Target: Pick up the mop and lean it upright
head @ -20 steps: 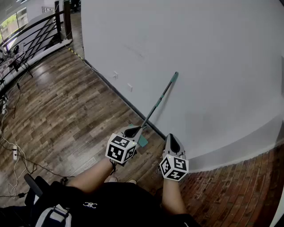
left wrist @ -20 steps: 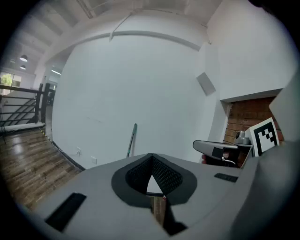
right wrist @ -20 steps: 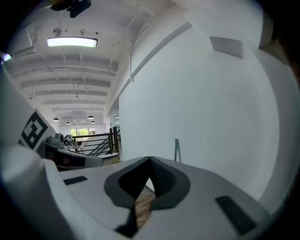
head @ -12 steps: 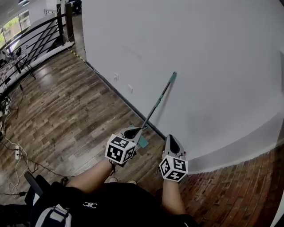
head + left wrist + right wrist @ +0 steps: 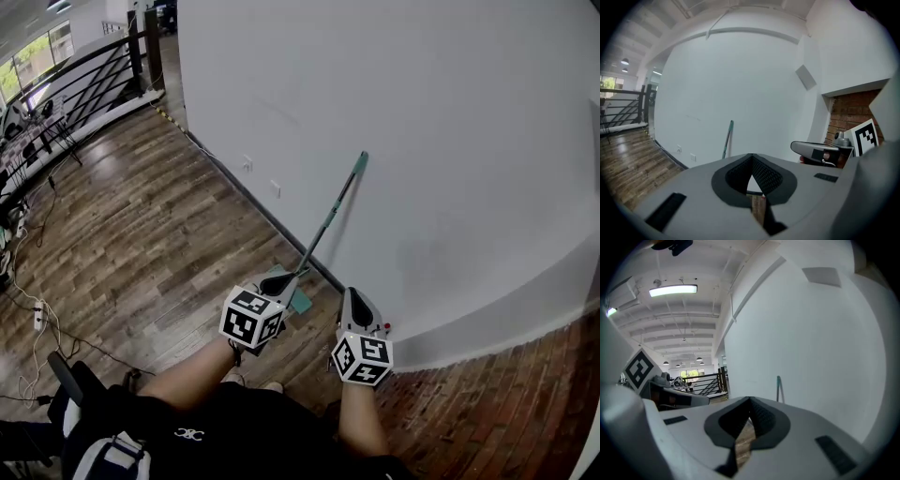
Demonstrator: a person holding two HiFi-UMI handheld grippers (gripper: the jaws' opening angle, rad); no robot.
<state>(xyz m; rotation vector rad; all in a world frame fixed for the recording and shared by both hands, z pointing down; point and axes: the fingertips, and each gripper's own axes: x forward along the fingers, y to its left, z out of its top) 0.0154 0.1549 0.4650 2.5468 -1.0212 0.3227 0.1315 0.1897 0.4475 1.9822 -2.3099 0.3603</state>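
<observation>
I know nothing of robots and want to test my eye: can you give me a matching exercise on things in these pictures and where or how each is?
Things: 1 long teal-handled mop; 2 black metal railing; 3 right gripper; 4 loose cables.
States: A shut, empty; B leaning on the white wall; C lying on the wooden floor, left; D at the floor's far edge, upper left.
Pairs: 1-B; 2-D; 3-A; 4-C.
</observation>
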